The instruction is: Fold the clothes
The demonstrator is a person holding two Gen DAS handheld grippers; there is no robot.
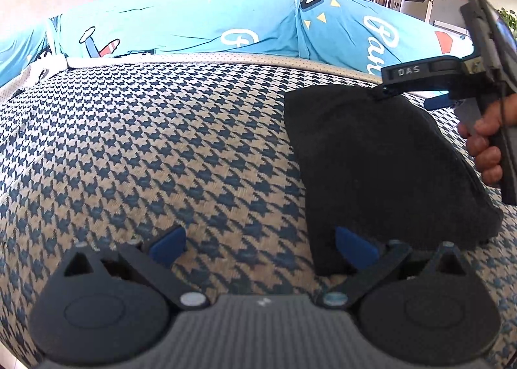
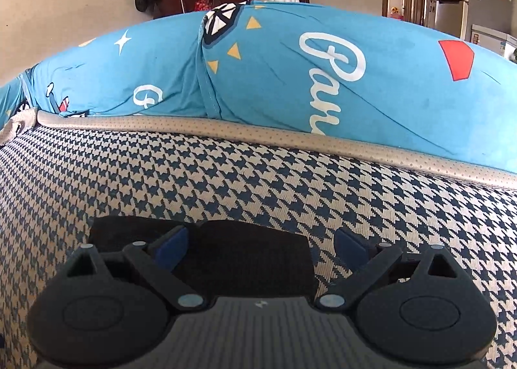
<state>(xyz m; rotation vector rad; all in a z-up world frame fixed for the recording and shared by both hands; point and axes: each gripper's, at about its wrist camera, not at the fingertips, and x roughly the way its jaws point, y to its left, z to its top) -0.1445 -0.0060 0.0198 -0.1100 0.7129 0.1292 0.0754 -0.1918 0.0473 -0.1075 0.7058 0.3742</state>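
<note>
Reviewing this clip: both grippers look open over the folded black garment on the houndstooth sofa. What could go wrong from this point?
1. The black garment is a thick, rounded bundle; with both the left gripper and the right gripper open, nothing holds it, so the fold may spring loose.
2. The houndstooth cushion is soft, so pressing near the bundle could tip it.
3. The right gripper's fingers sit low over the garment edge and might snag it on withdrawal.
</note>
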